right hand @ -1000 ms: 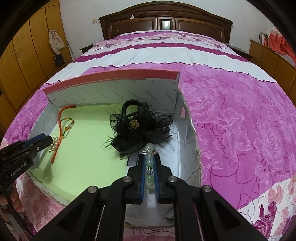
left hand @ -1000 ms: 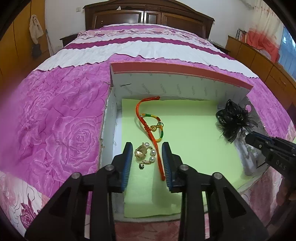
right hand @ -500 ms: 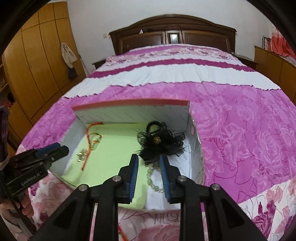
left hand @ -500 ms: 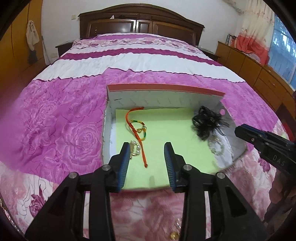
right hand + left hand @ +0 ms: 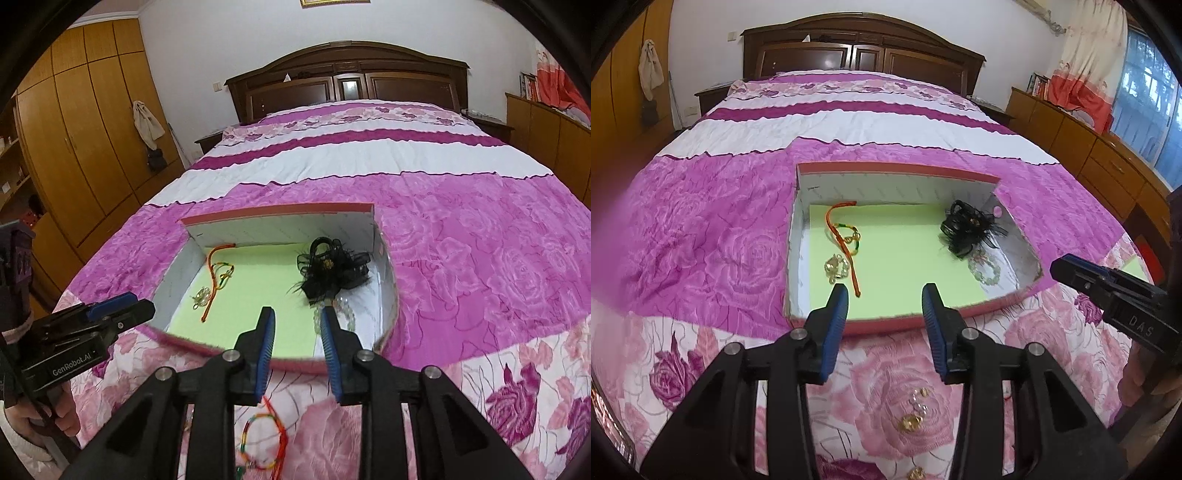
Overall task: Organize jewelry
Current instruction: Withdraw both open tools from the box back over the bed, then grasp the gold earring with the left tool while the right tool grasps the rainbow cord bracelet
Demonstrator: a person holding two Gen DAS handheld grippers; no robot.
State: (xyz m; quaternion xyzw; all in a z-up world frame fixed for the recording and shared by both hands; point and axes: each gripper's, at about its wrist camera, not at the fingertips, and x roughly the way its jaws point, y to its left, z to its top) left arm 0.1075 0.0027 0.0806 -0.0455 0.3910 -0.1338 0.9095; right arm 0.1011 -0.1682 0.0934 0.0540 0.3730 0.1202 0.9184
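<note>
A red-rimmed box (image 5: 897, 170) with a pale green lining lies on the bed. In it are an orange cord bracelet (image 5: 842, 236), a gold and pearl piece (image 5: 834, 267), a black feather hair clip (image 5: 967, 229) and a pale bead bracelet (image 5: 984, 267). My left gripper (image 5: 884, 299) hangs over the box's near rim, its jaws opening with nothing between them. My right gripper (image 5: 297, 317) hovers over the near rim too, jaws opening and empty, with the bead bracelet (image 5: 345, 314) just beyond its right finger. A multicoloured bracelet (image 5: 264, 439) and gold earrings (image 5: 912, 417) lie on the cover in front of the box.
The pink and purple rose bedspread (image 5: 480, 258) stretches to a dark wooden headboard (image 5: 347, 85). Wooden wardrobes (image 5: 74, 147) stand at the left and a low cabinet (image 5: 1100, 155) at the right. A person's hand (image 5: 40, 410) holds the left gripper's handle.
Both grippers have drawn back and up out of the box. The right one let go of the bead bracelet, the left one left the gold and pearl piece, and both jaws have widened.
</note>
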